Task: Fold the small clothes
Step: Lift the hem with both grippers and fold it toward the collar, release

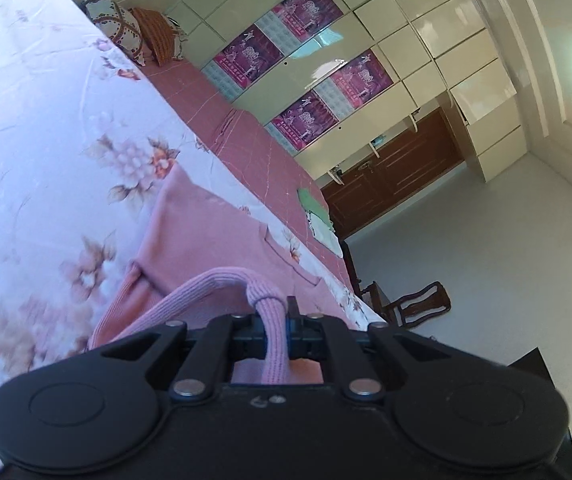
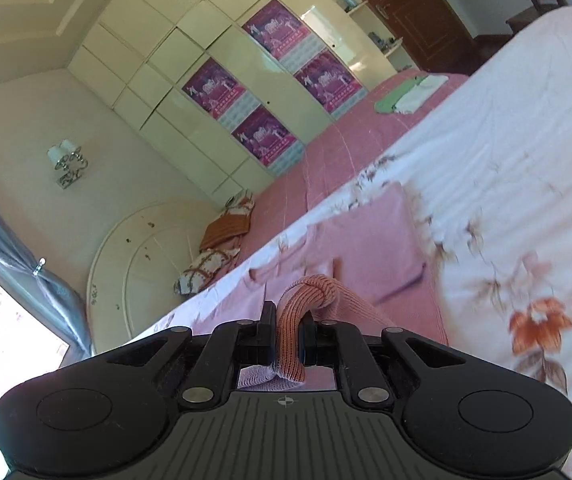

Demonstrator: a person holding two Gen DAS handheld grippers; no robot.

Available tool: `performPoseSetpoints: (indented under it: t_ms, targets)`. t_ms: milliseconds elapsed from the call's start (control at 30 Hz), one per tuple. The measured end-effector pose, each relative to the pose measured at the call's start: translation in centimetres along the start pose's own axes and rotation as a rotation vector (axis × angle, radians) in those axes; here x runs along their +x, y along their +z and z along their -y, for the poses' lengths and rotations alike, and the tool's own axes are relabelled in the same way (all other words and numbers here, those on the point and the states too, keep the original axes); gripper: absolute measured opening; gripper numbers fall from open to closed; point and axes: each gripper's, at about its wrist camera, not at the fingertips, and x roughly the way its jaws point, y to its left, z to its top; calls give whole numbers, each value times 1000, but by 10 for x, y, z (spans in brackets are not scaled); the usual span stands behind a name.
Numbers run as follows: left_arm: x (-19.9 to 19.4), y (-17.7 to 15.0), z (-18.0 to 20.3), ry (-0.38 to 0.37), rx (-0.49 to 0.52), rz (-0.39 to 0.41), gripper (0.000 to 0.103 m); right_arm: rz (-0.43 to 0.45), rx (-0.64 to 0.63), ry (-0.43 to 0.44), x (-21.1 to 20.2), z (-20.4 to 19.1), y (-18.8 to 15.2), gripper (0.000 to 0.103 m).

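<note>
Ahead of both sets of fingers, a bed point(image 1: 25, 120) under a floral sheet, wardrobe point(image 2: 189, 80) beyond. On the sheet, a pink knit garment point(image 1: 205, 232), body flat and stretching straight forward from the fingertips, long axis running away toward the bed's far side. Ribbed hem band point(image 1: 213, 284) lifted off the sheet, spanning sideways between the two grips. Left gripper point(image 1: 275, 320) clamped narrow on one end of the band; right gripper point(image 2: 288, 322) pinched tight on the other end. Equal nearness for both, so probably a joint forward carry, hem over body.
</note>
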Motion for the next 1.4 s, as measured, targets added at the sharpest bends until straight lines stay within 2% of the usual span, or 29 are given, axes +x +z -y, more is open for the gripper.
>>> performPoseSetpoints:
  t_ms: [133,233,400,467,500,533,567,600,633,667,767,800,867,933,1000,1067,1100,1133,1167,1200,1233,1267,1333,1367,1400]
  targets:
    - [73,38,6,51,46,-44,5,-29,13,-61,69,-3,49,9]
    - [122,57,1,90,75,-74,5,-75,54,-99,130,19,82,9]
    - [191,72,-24,144,93,-117,5,-138,96,-120,214,64,107,9]
    - [206,75,-32,125,117,-109,9,-157,99,-132,241,82,108,9]
    - [210,75,-36,119,118,-83,22,-158,92,-128,252,89,108,9]
    - [209,75,-39,107,112,-47,51,-152,84,-102,261,96,108,9]
    - [205,74,-42,101,109,0,67,-127,69,-75,265,101,107,10]
    - [199,72,-42,104,127,54,85,-116,39,-67,268,102,107,17]
    - [195,74,-41,105,156,81,81,-107,7,-77,269,101,106,36]
    - [194,76,-41,112,174,82,79,-92,-19,-82,267,100,104,45]
    - [197,79,-38,129,247,39,77,-26,-48,-88,258,105,103,58]
    - [203,80,-32,148,297,2,74,-17,-38,-93,256,108,105,60]
    - [215,79,-23,177,395,-58,71,-4,-95,-107,253,107,107,60]
    - [231,77,-17,227,487,-123,65,-49,-160,-110,259,102,107,59]
    - [246,72,-14,277,571,-174,57,-102,-257,-150,271,92,100,59]
    - [254,63,-11,305,645,-194,56,-146,-342,-188,288,84,93,59]
    - [255,57,-8,317,686,-186,50,-164,-378,-210,294,81,89,58]
    - [254,52,-6,314,708,-175,30,-177,-423,-216,301,81,84,51]
    - [252,48,-3,314,723,-156,20,-189,-456,-223,305,78,80,43]
    - [248,44,0,323,743,-123,11,-203,-504,-238,310,76,74,24]
    - [242,40,3,330,761,-78,7,-202,-538,-245,311,73,70,12]
    - [230,37,8,325,767,11,7,-186,-573,-245,311,71,66,10]
    - [199,31,19,308,772,200,7,-99,-572,-228,298,69,65,9]
    - [189,29,21,303,752,254,7,-41,-560,-217,289,67,66,9]
    - [188,25,22,327,739,267,7,12,-549,-195,280,65,67,9]
